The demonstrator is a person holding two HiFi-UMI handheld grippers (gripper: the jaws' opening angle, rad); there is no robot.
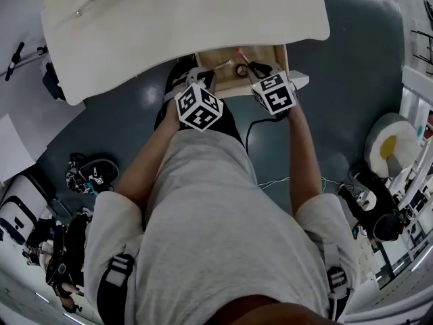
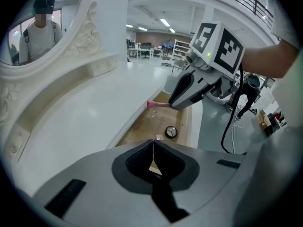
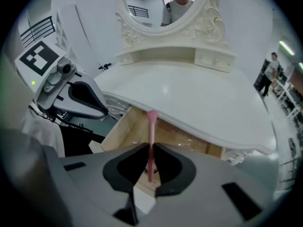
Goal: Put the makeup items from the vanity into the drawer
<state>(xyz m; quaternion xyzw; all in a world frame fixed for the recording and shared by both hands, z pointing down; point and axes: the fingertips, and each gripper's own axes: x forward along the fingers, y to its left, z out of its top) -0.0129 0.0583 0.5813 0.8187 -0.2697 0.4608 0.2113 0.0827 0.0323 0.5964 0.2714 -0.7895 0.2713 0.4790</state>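
The right gripper (image 3: 150,148) pinches a slim pink applicator (image 3: 152,124) in its jaws, tip toward 12 o'clock, over the open drawer (image 3: 116,126) beneath the counter (image 3: 189,93), seemingly to drop it in; the left gripper (image 2: 153,142), jaws pressed together and empty, idles alongside; a round compact (image 2: 171,132) lies inside at its 1 o'clock.

Rear of the drawer (image 1: 218,59) out of sight beneath the vanity top (image 1: 183,19); small round item (image 2: 171,132) inside, kind unclear.
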